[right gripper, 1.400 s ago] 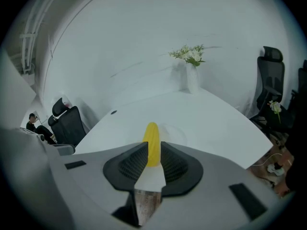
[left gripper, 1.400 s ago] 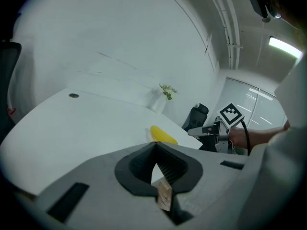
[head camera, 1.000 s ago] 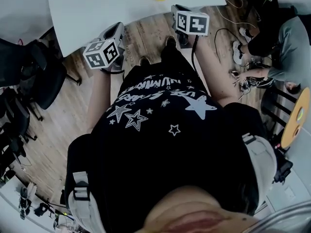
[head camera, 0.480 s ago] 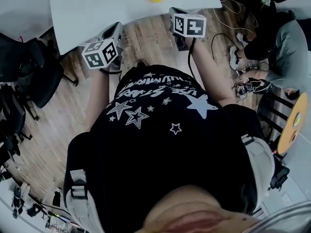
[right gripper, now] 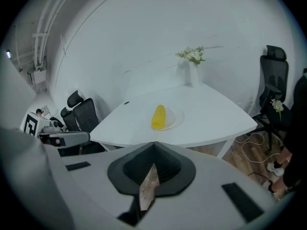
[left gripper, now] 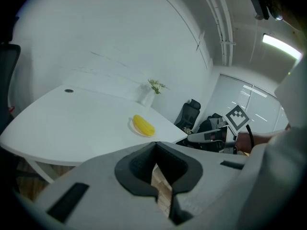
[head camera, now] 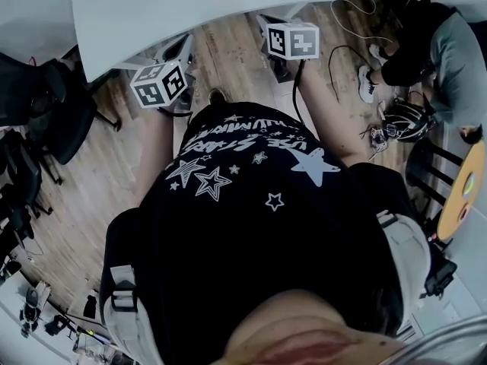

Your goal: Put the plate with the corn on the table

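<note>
White table (right gripper: 216, 114) in white-walled room, yellow corn (right gripper: 159, 116) on pale plate (right gripper: 175, 119) mid-table, our left gripper (left gripper: 157, 176) and right gripper (right gripper: 149, 176) closed, empty.

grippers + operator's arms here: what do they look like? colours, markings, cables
The left gripper and right gripper have light grey shells with black padding around the jaws. Each carries a white cube with black square markers. A black cable trails from the right one. Black star-print T-shirt, short sleeves.
</note>
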### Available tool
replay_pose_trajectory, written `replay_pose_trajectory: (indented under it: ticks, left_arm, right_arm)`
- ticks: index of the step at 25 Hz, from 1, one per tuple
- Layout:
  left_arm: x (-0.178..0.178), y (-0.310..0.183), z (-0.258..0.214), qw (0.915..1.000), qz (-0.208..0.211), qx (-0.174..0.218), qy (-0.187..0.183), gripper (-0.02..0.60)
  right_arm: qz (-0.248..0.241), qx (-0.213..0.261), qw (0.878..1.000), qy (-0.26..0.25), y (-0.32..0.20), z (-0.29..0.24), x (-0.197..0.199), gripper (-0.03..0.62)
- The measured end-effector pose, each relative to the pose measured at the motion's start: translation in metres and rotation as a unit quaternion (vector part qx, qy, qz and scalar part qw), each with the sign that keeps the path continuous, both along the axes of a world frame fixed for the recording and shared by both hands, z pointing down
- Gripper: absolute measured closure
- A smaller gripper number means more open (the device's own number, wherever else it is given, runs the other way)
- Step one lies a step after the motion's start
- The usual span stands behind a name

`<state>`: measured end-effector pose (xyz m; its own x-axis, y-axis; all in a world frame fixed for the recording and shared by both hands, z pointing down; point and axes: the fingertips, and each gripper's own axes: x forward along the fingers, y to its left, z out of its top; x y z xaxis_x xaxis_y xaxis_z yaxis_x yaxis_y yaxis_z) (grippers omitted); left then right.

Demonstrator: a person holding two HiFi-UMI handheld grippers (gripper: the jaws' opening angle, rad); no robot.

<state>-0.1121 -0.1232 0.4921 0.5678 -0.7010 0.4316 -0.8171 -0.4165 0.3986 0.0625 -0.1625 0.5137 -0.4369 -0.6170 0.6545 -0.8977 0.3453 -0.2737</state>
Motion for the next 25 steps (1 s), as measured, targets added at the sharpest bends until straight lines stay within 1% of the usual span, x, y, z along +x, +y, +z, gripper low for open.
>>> replay_pose_trajectory:
  ticks: [4, 8, 14, 18, 25]
  left_arm:
    - [0.009, 0.011, -0.002, 1.0, -0.001, 0.002, -0.005, 0.577]
    - [0.011, 0.026, 0.002, 0.9999, -0.006, -0.002, -0.008, 0.577]
    - [0.026, 0.058, 0.001, 0.9999, -0.011, -0.004, -0.01, 0.577]
    - [0.036, 0.079, 0.001, 0.9999, -0.013, -0.005, -0.011, 0.577]
    - [0.04, 0.112, -0.004, 0.9998, -0.018, -0.002, -0.012, 0.577]
  right_arm:
    - [-0.011, 0.002, 1.0, -0.003, 0.011, 0.0, -0.001, 0.588]
    - [-0.022, -0.002, 1.0, -0.005, 0.027, 0.005, -0.003, 0.588]
    - [-0.035, 0.002, 0.999, -0.002, 0.057, 0.004, 0.01, 0.588]
    - [-0.055, 0.012, 0.998, -0.017, 0.075, 0.008, 0.01, 0.588]
    - [-0.067, 0.037, 0.997, 0.022, 0.111, -0.018, 0.015, 0.588]
